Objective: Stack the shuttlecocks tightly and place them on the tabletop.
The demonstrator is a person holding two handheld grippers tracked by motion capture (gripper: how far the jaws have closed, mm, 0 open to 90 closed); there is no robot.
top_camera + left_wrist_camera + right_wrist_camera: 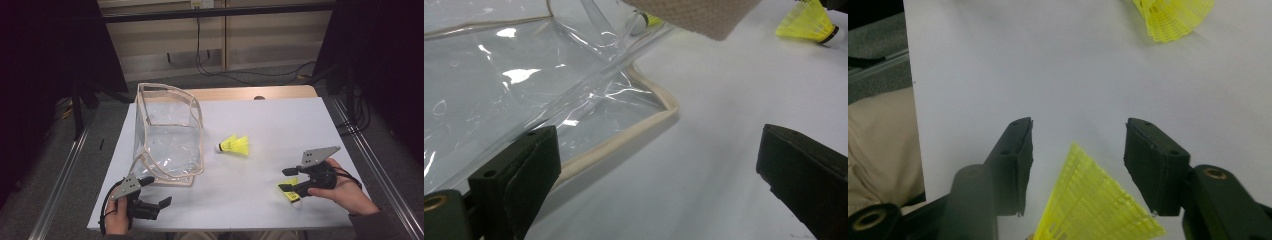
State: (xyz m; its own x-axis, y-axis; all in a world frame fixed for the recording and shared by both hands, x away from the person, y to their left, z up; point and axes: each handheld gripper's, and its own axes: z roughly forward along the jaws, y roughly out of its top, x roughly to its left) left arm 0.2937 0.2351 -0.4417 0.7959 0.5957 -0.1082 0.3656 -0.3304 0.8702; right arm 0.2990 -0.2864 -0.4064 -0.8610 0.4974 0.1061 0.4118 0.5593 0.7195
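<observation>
Shuttlecock (1100, 207) lies near the table's (280, 125) right front edge, between the right gripper's (289, 179) half-closed jaws, pads not yet touching. Its springy skirt could slip out sideways. Left gripper (152, 192) gapes wide beside the clear bag (167, 132), seemingly empty; 1 more shuttlecock (234, 145) lies outside.
</observation>
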